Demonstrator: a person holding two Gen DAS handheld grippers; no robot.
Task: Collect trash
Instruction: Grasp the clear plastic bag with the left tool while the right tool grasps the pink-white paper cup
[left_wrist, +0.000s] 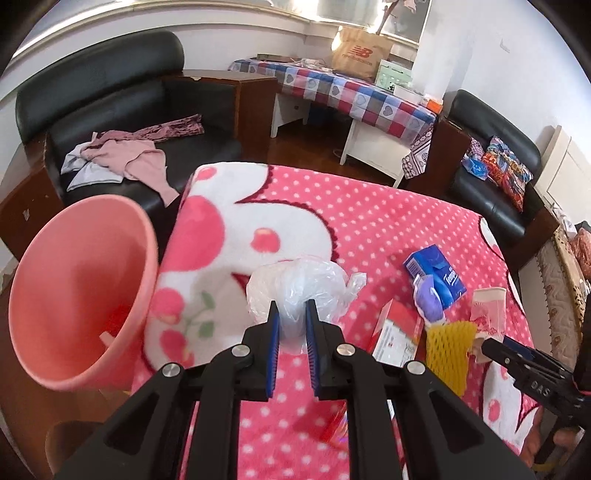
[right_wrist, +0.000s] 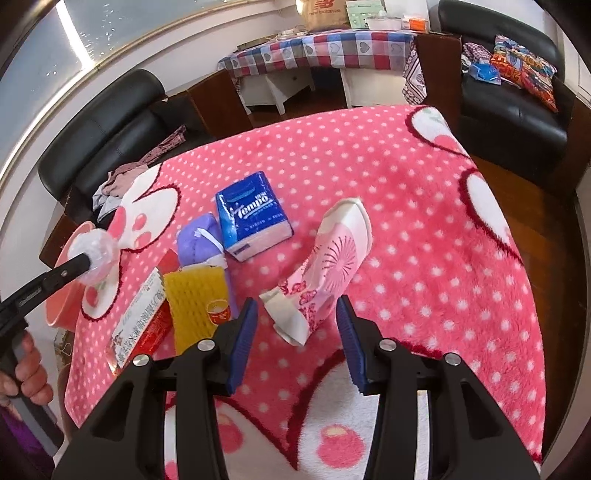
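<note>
My left gripper (left_wrist: 291, 308) is shut on a crumpled clear plastic bag (left_wrist: 299, 282) and holds it above the pink polka-dot blanket (left_wrist: 369, 214), right of the pink bin (left_wrist: 79, 291). In the right wrist view the bag (right_wrist: 96, 254) hangs near the bin (right_wrist: 64, 306) at the left. My right gripper (right_wrist: 297, 308) is open, its jaws on either side of a crushed pink paper cup (right_wrist: 325, 269). Around it lie a blue Tempo tissue pack (right_wrist: 253, 216), a purple wrapper (right_wrist: 197, 242), a yellow foam net (right_wrist: 195, 299) and a red-white box (right_wrist: 142, 319).
A black sofa with clothes (left_wrist: 122, 155) stands behind the bin. A table with a checked cloth (left_wrist: 343, 92) and a black armchair (left_wrist: 491, 147) stand beyond the blanket. My right gripper also shows in the left wrist view (left_wrist: 491, 345).
</note>
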